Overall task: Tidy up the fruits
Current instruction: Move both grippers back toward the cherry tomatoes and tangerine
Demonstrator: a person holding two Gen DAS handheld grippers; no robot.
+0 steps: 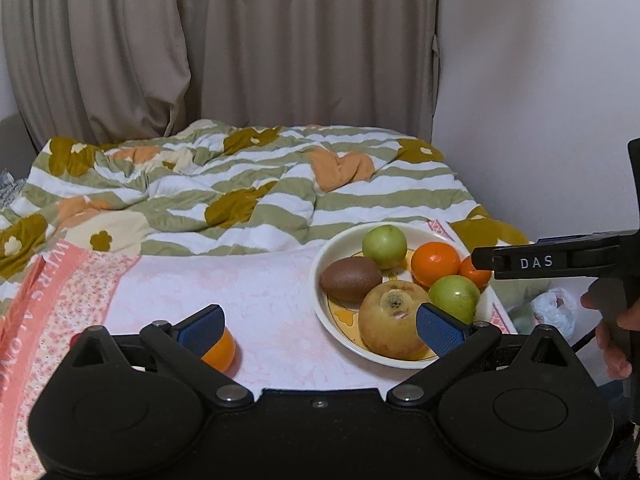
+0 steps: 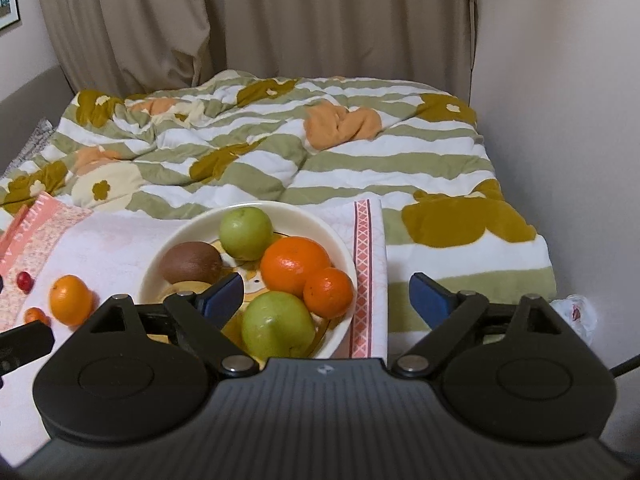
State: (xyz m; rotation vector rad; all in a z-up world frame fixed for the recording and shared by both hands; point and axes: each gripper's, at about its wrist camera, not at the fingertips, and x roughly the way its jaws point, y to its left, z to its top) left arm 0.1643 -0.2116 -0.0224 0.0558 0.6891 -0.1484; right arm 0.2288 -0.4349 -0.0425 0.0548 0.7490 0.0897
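A cream plate [image 1: 326, 312] [image 2: 338, 248] on a pink cloth holds a kiwi [image 1: 351, 283] [image 2: 190, 262], two green apples [image 1: 384, 246] [image 1: 454, 298], two oranges [image 1: 435, 263] [image 1: 476, 272] and a tan pear-like fruit [image 1: 390, 320]. A loose orange [image 1: 220, 350] [image 2: 70, 300] lies on the cloth left of the plate, partly behind my left finger. A small red fruit [image 2: 23, 279] and a small orange one [image 2: 34, 315] lie further left. My left gripper [image 1: 320, 326] is open and empty above the cloth. My right gripper [image 2: 326, 296] [image 1: 482, 261] is open and empty over the plate's near right side.
The pink cloth [image 1: 260, 300] lies on a bed with a striped flowered quilt [image 1: 240, 184]. Beige curtains [image 1: 240, 40] hang behind, and a white wall [image 1: 540, 80] is at the right. A crumpled white bag [image 1: 554, 312] lies beside the bed at the right.
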